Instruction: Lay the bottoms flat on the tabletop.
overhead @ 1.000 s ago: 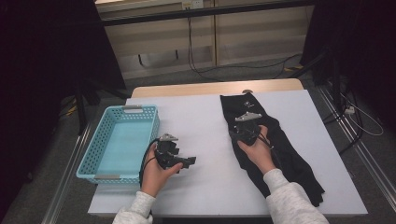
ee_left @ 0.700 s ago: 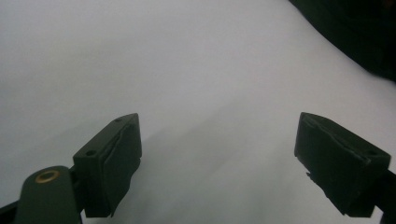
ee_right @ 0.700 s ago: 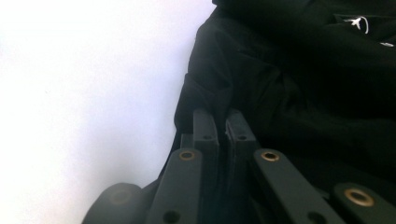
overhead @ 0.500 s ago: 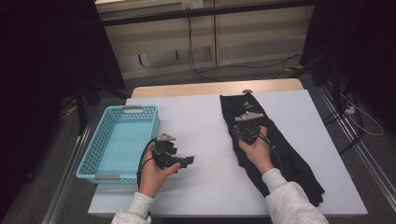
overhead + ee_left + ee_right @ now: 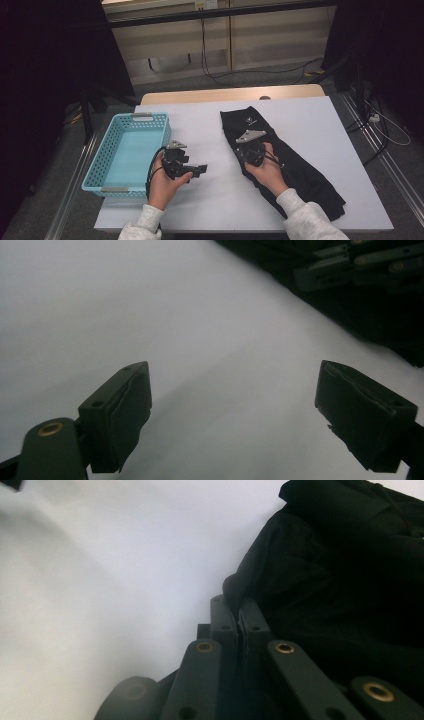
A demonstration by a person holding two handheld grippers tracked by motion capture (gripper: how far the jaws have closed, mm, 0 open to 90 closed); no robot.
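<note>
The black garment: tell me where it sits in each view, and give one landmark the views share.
High view: the black garment lies right of centre on the white table, running diagonally.
Left gripper view: along the upper right edge.
Right gripper view: over the right half, its edge pinched in the right hand-held gripper.
Shared landmark: the garment's edge against the white table.

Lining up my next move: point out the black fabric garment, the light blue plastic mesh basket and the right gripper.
black fabric garment (image 5: 305, 175), high view, lower middle of the cloth
light blue plastic mesh basket (image 5: 96, 165), high view, left wall
right gripper (image 5: 239, 611), right gripper view, tips of the shut jaws
</note>
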